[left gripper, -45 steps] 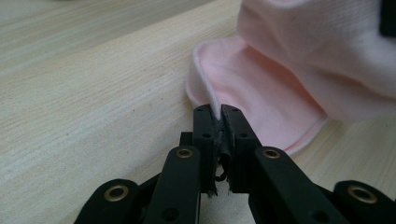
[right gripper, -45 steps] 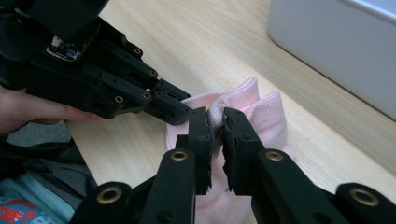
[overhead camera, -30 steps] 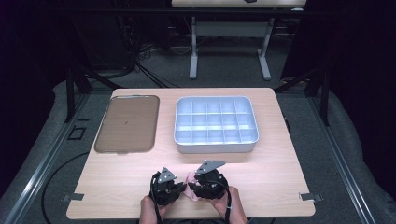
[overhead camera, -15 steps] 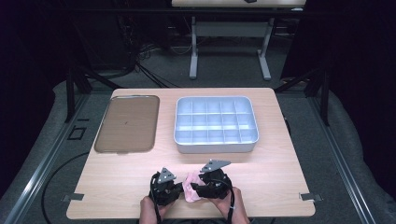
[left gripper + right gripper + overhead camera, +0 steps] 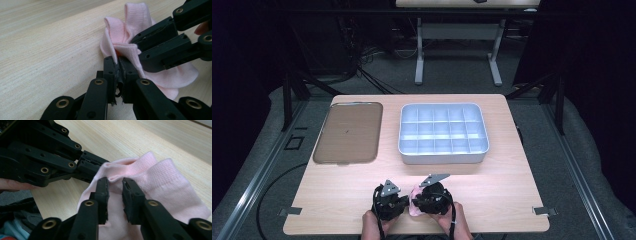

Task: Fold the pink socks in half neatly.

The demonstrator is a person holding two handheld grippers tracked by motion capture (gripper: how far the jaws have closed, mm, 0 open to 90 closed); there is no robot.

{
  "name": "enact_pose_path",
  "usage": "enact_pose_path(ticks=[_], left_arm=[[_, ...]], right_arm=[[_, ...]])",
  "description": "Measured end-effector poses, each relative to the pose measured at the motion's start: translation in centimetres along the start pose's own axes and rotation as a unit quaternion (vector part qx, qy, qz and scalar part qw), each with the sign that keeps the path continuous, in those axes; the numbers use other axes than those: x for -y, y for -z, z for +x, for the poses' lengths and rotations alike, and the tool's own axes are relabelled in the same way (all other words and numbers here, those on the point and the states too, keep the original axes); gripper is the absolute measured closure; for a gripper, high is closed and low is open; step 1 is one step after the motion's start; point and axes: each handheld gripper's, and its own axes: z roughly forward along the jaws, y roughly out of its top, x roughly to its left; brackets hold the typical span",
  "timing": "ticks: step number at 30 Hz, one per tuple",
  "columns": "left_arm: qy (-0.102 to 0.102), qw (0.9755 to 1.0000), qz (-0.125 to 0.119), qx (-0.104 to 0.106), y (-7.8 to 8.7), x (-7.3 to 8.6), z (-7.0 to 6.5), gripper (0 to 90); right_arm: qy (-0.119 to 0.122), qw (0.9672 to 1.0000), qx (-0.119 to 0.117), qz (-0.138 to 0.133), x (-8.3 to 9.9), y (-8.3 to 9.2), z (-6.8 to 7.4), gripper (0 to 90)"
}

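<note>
A pink sock [image 5: 414, 210] lies bunched on the wooden table [image 5: 337, 190] near its front edge, between my two grippers. My left gripper [image 5: 404, 202] is shut on a fold at the sock's edge [image 5: 110, 47], its jaws pressed tight together [image 5: 118, 62]. My right gripper [image 5: 418, 204] comes in from the other side. Its jaws have just been closing and now pinch a raised ridge of the ribbed cuff [image 5: 160, 182] between the tips [image 5: 115, 182]. In the left gripper view the right gripper [image 5: 136, 48] bites the cuff just above my own jaws.
A flat brown tray [image 5: 348, 132] lies at the back left. To its right stands a white tray [image 5: 442, 158] divided into several compartments, all bare. The person's hands sit at the table's front edge. Bare wood stretches to both sides of the grippers.
The right gripper has dipped slightly toward the table and its jaws have narrowed onto the sock. The left gripper and the trays have not moved.
</note>
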Motion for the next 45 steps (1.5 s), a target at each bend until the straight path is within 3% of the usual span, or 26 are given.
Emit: enact_pose_path(ticks=[8,13,14,15,18,22,26,30,36,38,41,42,45], left_arm=[[-0.004,1.0,0.003,-0.004,0.1,-0.1,0.1,82.9],[-0.006,0.9997,-0.005,-0.022,1.1,0.0,0.5,65.2],[0.0,0.9995,-0.008,-0.029,1.4,0.0,0.6,54.5],[0.006,0.9992,-0.007,-0.038,1.6,0.1,0.8,54.5],[0.02,0.9981,-0.013,-0.056,2.3,0.2,1.5,35.0],[0.031,0.9973,-0.021,-0.063,2.8,0.5,2.1,28.3],[0.034,0.997,-0.02,-0.067,2.6,0.7,2.3,28.0],[0.024,0.9973,-0.012,-0.068,2.0,0.8,2.0,28.2],[0.022,0.9973,-0.007,-0.07,1.7,0.9,1.9,28.3],[0.021,0.9971,-0.007,-0.072,1.8,0.9,2.0,28.1],[0.024,0.9968,-0.01,-0.075,2.1,1.0,2.2,28.0],[0.023,0.9968,-0.01,-0.076,2.2,1.0,2.2,27.8],[0.026,0.9967,-0.011,-0.077,2.3,1.1,2.4,27.4]], right_arm=[[-0.001,1.0,0.002,-0.001,0.3,-0.3,-0.1,86.7],[0.003,1.0,0.003,-0.008,0.3,0.0,0.1,86.7],[0.009,0.9999,0.006,-0.01,0.3,0.3,0.1,86.4],[0.009,0.9999,0.006,-0.01,0.3,0.3,0.1,86.4],[0.016,0.9996,0.008,-0.02,0.2,1.2,0.3,86.3],[0.025,0.9991,0.009,-0.034,0.0,1.8,0.6,86.3],[0.044,0.9982,0.004,-0.039,-0.3,2.1,1.0,86.4],[0.058,0.9976,-0.003,-0.036,-0.6,1.8,1.3,86.3],[0.077,0.9962,-0.032,-0.024,-1.0,0.6,1.2,86.1],[0.08,0.9959,-0.038,-0.018,-1.1,0.0,1.0,83.5],[0.076,0.9956,-0.053,-0.013,-0.9,-0.5,0.7,63.6],[0.067,0.9947,-0.069,-0.035,-0.7,0.1,0.3,59.2],[0.059,0.9946,-0.066,-0.054,-0.4,1.2,-0.1,58.5]])
